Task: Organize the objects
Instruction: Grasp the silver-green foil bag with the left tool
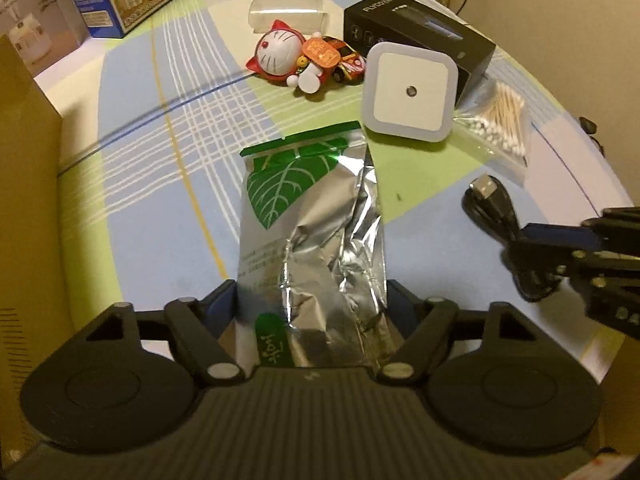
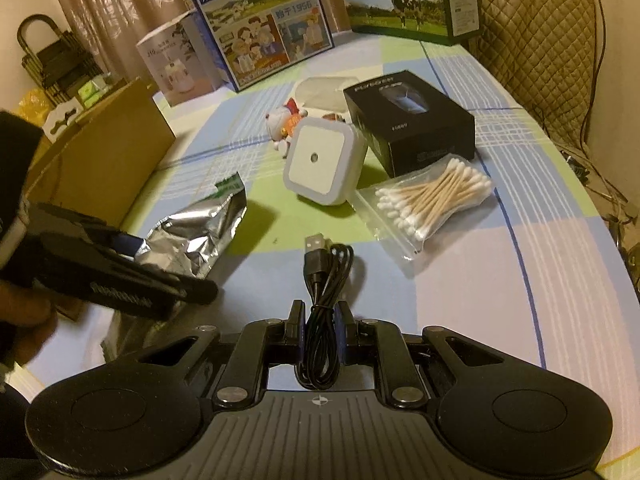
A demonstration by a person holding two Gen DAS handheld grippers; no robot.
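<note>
Dim room w/ curtains at the back; a table [image 2: 540,280] under a plaid pastel cloth carries the clutter.

Left gripper [image 1: 312,300]: jaws pressed in on the bottom end of a silver foil pouch [image 1: 312,216] w/ a green leaf print, which runs straight out ahead of the fingers. Prob held by that end so it can swing to the cardboard box [image 1: 28,184] just left of the claw, likely the drop spot. Whether the pouch hangs clear of the cloth or drags, can't tell.

Right gripper [image 2: 320,328]: fingers closed around a bundled black USB cable [image 2: 326,280], plug end pointing fwd. Gripping mid-bundle looks meant to keep the loops together.

Ahead of both claws, near: square white night light [image 2: 324,160] w/ a small sensor dot, and to its right a clear bag of cotton swabs [image 2: 432,200]. Beyond them: black product box [image 2: 412,120], red-white cat figurine [image 1: 280,56], a small toy car [image 1: 348,64] partly behind it, a clear plastic tube [image 1: 288,14]. Farthest out, milk cartons [image 2: 256,32].

Hidden: box interior isn't visible; print on the black box is too blurred to read; the figurine is mostly blocked in the right view.
</note>
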